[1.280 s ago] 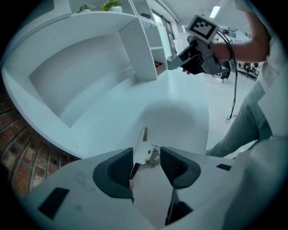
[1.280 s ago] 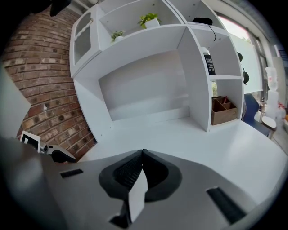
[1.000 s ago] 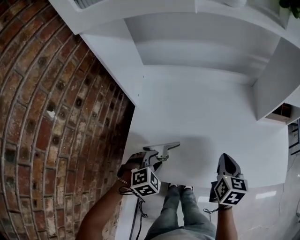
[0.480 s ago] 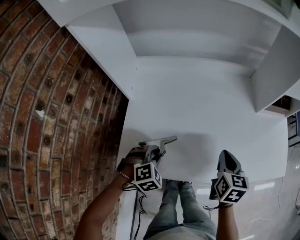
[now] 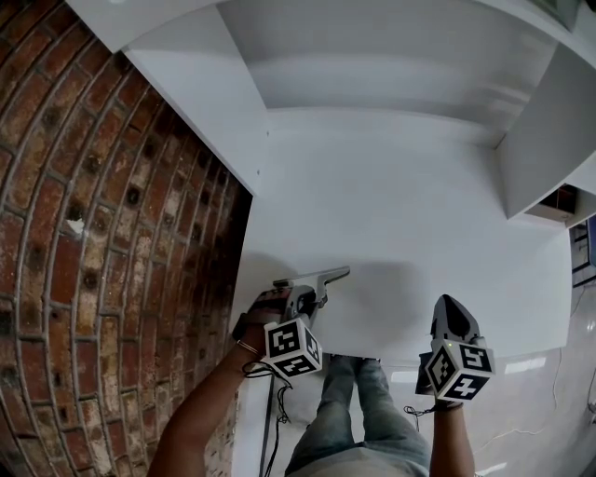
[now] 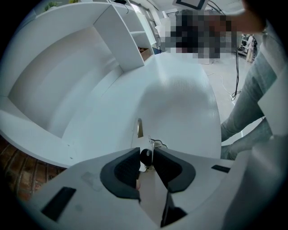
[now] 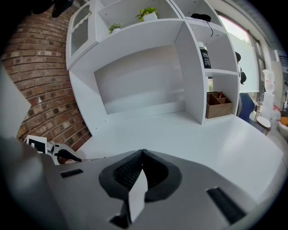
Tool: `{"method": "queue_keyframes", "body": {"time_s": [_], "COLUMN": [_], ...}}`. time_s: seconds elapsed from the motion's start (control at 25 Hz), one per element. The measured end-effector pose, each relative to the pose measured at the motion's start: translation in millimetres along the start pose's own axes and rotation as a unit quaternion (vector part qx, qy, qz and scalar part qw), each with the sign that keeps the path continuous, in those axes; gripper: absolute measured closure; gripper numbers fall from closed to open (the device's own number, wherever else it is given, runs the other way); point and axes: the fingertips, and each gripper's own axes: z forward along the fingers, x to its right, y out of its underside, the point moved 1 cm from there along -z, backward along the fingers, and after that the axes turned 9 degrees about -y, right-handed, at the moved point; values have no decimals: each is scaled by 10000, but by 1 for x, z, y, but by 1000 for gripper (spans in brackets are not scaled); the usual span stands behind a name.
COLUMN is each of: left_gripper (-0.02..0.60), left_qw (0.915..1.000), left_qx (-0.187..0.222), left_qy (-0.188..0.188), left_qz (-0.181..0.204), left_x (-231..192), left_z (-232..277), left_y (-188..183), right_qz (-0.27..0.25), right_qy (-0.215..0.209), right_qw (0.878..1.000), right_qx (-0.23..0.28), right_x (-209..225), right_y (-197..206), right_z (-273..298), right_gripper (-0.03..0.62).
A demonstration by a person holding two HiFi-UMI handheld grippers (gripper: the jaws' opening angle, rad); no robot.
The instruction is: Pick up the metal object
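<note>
The metal object [image 5: 314, 279] is a flat grey strip with a black knob, at the front left of the white desk [image 5: 410, 214]. My left gripper [image 5: 300, 303] is shut on it. In the left gripper view the jaws [image 6: 146, 155] pinch the black knob [image 6: 146, 157], and the strip [image 6: 140, 128] sticks out ahead over the desk. Whether it touches the surface I cannot tell. My right gripper [image 5: 453, 322] hovers at the desk's front edge to the right, shut with nothing in it [image 7: 142, 152].
A white hutch with shelves [image 7: 135, 76] backs the desk. A brick wall [image 5: 84, 233] runs along the left. On the right shelves stand a wooden box [image 7: 219, 103] and a dark bottle [image 7: 204, 57], with plants [image 7: 148, 13] on top. The person's legs [image 5: 358, 419] are below the desk edge.
The left gripper keeps its hold on the metal object and has barely shifted. The head view has tilted a little. The right gripper has stayed put.
</note>
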Motion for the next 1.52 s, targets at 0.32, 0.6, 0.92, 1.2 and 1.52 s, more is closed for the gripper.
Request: {"method": "queue_keyframes", "body": {"time_s": [0.32, 0.6, 0.92, 1.2, 1.52], "left_gripper": [508, 543, 561, 563, 566], "left_qw": [10000, 9996, 9985, 9954, 9911], "left_qx": [-24, -41, -35, -65, -137], "left_qy": [33, 44, 210, 449, 651], "left_qz": [-78, -266, -508, -850, -1153], "left_x": [-5, -23, -39, -53, -63], "left_z": [-1, -5, -2, 3, 4], "left_y": [-1, -1, 2, 6, 5], "right_qz": [7, 4, -24, -49, -94], "right_qy": [-38, -28, -42, 25, 27], "right_qw": [10000, 10000, 9998, 9997, 9996], "right_qx": [32, 96, 174, 242, 255], "right_x": [0, 0, -6, -4, -1], "right_y": [-5, -17, -33, -47, -60], "right_z": [2, 2, 7, 10, 15], "right_gripper": [593, 593, 593, 593, 593]}}
